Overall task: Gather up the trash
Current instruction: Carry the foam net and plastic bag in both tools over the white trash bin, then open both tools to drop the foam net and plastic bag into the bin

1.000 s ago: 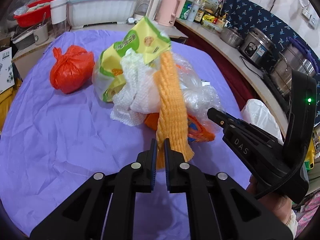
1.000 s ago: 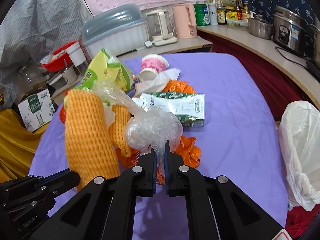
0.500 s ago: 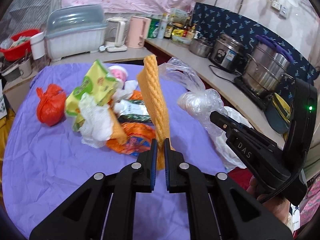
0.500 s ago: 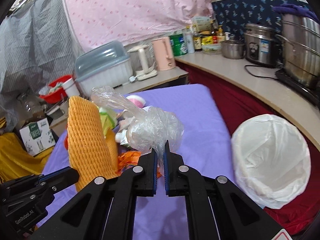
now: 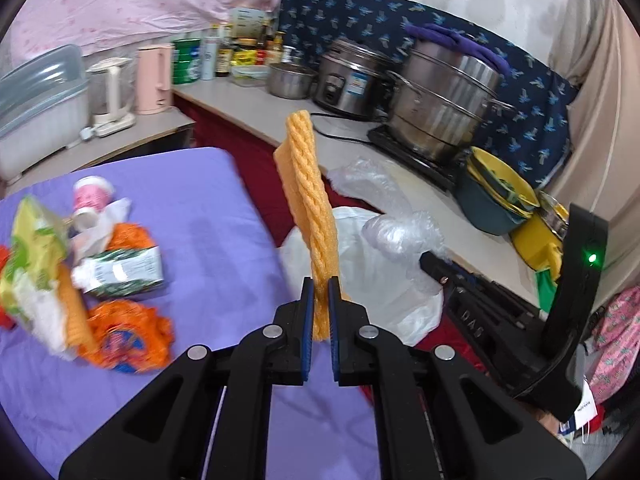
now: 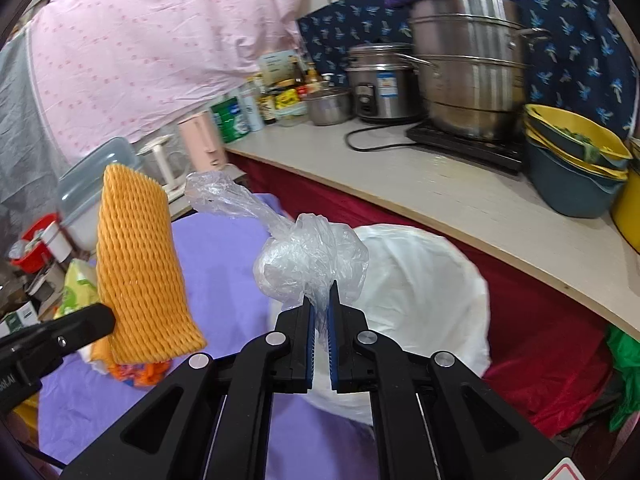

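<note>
My left gripper [image 5: 319, 292] is shut on an orange foam fruit net [image 5: 310, 216], held upright in the air; the net also shows in the right wrist view [image 6: 140, 268]. My right gripper [image 6: 320, 308] is shut on a crumpled clear plastic bag [image 6: 308, 260], also seen in the left wrist view [image 5: 400, 232]. Both are held over the table's right edge, above a white-lined trash bin [image 6: 424, 280] on the floor beside the table. More trash lies on the purple tablecloth [image 5: 208, 216]: a green carton [image 5: 120, 272], an orange wrapper [image 5: 128, 340], a pink cup [image 5: 90, 200], a yellow-green bag [image 5: 32, 248].
A counter [image 6: 460, 192] runs behind the bin with steel pots [image 6: 460, 68], a rice cooker [image 6: 380, 80], stacked bowls [image 6: 572, 168], bottles and a pink kettle [image 5: 154, 80]. A dish rack [image 5: 40, 96] stands at the far left.
Both grippers have swung right, away from the trash pile, carrying the foam net and the plastic bag over the white-lined bin. Both stay shut.
</note>
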The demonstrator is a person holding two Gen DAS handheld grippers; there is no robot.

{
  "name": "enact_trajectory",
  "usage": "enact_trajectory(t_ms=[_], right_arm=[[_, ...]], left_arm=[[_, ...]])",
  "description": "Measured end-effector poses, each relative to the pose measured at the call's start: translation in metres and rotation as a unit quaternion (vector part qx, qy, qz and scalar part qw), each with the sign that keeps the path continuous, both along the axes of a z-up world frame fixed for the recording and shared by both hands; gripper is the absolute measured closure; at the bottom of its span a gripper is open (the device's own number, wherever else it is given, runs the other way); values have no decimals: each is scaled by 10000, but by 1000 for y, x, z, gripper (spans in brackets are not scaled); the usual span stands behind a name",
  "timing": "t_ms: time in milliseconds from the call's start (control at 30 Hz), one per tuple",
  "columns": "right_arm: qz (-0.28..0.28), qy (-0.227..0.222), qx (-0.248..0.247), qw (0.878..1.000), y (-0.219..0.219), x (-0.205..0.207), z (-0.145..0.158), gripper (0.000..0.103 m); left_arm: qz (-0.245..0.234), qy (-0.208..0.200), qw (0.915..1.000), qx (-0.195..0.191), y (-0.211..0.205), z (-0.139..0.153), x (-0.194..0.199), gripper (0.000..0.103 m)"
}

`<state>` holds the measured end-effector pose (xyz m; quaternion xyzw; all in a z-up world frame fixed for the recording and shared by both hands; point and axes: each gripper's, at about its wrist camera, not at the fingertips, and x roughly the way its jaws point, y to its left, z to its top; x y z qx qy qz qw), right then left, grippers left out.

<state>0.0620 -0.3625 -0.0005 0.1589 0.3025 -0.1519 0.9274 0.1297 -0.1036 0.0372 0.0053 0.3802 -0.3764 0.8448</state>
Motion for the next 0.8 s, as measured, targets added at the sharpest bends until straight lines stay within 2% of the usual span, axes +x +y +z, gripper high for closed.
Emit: enact_trajectory(t_ms=[233,367,600,733,800], right_arm=[[-415,189,138,9989,-47,-3,-24,98],[-493,285,158,9983,-58,2,-36,98],[-476,432,283,9975,-66,16,-53,97],[-479,403,234,9978,-65,21,-51,90],[-502,377,204,9978,-64,22,-49,75]], left_arm=[[-434,169,9989,96,-67,-18,14,96],[-626,324,9973,216,-93,-36,23,96],[-592,373,9968,379,-114,-57,33,95],[-505,437,9970,402,-114,-64,40,91],[-471,446,9970,429,-113,-65,42,80]])
